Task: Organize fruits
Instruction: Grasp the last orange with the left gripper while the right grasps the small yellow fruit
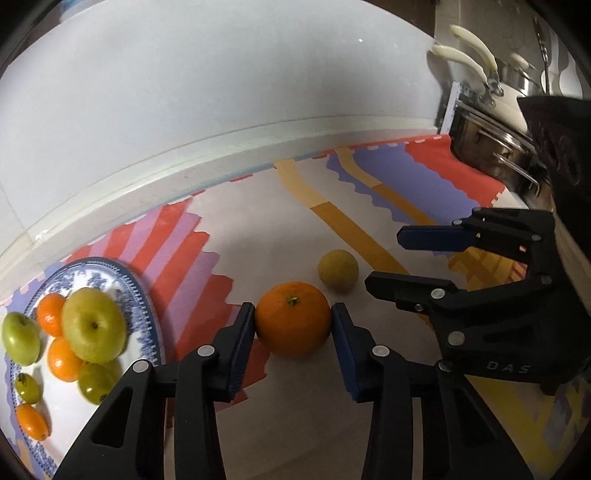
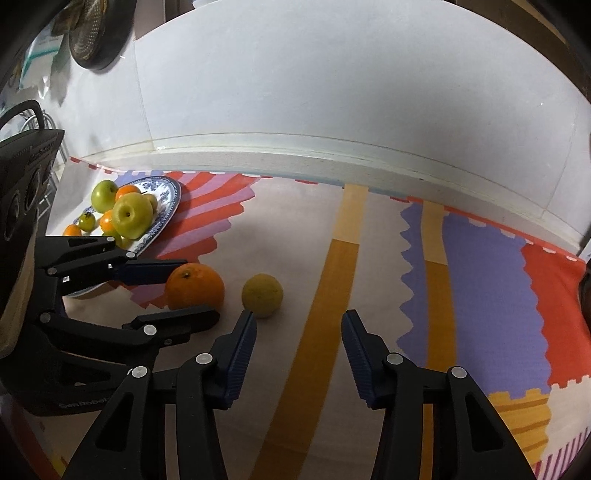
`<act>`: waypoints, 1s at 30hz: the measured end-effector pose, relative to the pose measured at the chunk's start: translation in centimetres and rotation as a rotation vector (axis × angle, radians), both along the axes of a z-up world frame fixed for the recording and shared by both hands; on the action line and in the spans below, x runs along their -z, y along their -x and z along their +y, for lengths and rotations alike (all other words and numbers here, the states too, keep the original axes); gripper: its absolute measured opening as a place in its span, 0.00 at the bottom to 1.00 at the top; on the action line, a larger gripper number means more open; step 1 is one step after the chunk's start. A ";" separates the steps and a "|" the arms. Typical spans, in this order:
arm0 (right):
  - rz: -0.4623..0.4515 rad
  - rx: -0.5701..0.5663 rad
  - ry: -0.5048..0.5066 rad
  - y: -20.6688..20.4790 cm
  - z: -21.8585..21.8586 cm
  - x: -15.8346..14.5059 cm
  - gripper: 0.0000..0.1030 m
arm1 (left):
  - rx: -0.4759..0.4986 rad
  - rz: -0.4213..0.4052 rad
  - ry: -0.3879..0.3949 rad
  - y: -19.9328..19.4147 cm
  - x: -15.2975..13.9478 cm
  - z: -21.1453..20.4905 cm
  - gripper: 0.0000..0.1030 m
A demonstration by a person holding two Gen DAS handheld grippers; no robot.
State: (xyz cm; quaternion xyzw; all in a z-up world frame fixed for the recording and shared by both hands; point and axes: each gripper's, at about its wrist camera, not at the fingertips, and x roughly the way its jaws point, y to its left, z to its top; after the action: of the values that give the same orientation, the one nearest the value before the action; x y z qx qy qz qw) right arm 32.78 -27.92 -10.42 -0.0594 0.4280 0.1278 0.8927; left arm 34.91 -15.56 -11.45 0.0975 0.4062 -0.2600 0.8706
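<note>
A large orange (image 1: 293,318) lies on the patterned mat between the fingers of my left gripper (image 1: 293,314); both pads touch its sides. In the right wrist view the same orange (image 2: 194,286) sits between the left gripper's fingers (image 2: 192,291). A yellow-green round fruit (image 1: 338,270) (image 2: 262,294) lies just beyond it on the mat. A blue-and-white plate (image 1: 146,306) (image 2: 168,210) at the left holds green apples, small oranges and small green fruits. My right gripper (image 2: 298,325) is open and empty, hovering to the right of the yellow fruit; it also shows in the left wrist view (image 1: 384,258).
A white wall and ledge (image 1: 221,147) run along the back of the mat. Steel pots with white handles (image 1: 491,122) stand at the far right. A dark strainer (image 2: 94,33) hangs at the upper left.
</note>
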 end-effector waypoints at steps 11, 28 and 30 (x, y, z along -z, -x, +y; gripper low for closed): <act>0.001 -0.024 -0.031 -1.1 1.4 0.3 0.43 | -0.077 -0.043 -0.033 1.0 -1.3 2.2 0.40; 0.032 -0.023 -0.031 -1.7 2.6 0.8 0.28 | -0.111 -0.039 0.003 1.8 -2.0 3.7 0.40; 0.021 -0.022 -0.033 -1.3 2.7 0.3 0.28 | -0.118 -0.040 0.012 2.1 -2.2 4.1 0.40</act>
State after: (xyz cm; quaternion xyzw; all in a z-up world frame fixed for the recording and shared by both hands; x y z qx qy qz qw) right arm 34.09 -25.18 -10.72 -0.0480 0.4347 0.1451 0.8875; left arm 32.81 -11.48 -9.22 0.0733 0.3921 -0.2089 0.8929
